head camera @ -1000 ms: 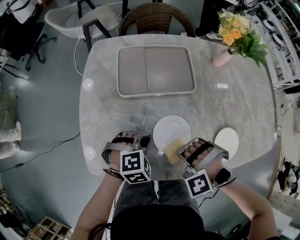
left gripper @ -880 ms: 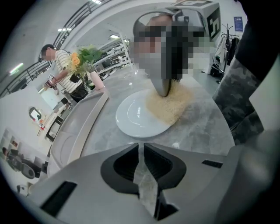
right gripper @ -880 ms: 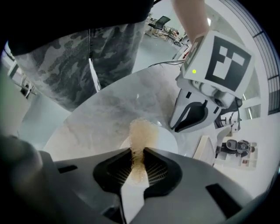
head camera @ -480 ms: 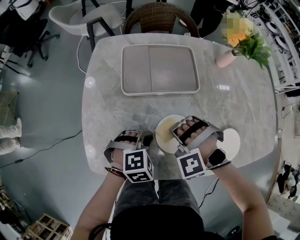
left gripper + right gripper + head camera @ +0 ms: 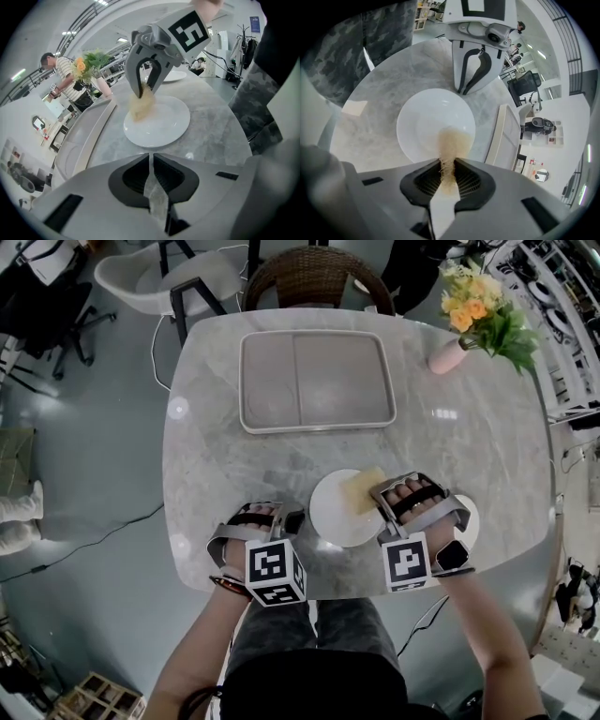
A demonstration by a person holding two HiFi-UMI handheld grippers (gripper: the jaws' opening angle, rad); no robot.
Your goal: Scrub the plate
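Note:
A white round plate [image 5: 339,512] lies near the table's front edge. My right gripper [image 5: 379,493] is shut on a tan sponge [image 5: 361,488], which rests on the plate's far right part. In the right gripper view the sponge [image 5: 451,143] sticks out from my right gripper [image 5: 447,165] onto the plate [image 5: 426,122]. My left gripper [image 5: 294,520] is shut, its tips on the table at the plate's left rim, with nothing seen between them. From the left gripper [image 5: 151,161], the plate [image 5: 164,124] lies just ahead, with the right gripper [image 5: 143,91] pressing the sponge [image 5: 140,107] down on it.
A grey two-part tray [image 5: 317,381] sits at the table's far side. A pink vase of flowers [image 5: 448,354] stands at the far right. A small white disc [image 5: 467,512] lies right of my right gripper. A wicker chair [image 5: 314,276] is behind the table.
My right gripper has carried the sponge from the plate's near edge, across the plate, to its far right side. The left gripper has stayed in place.

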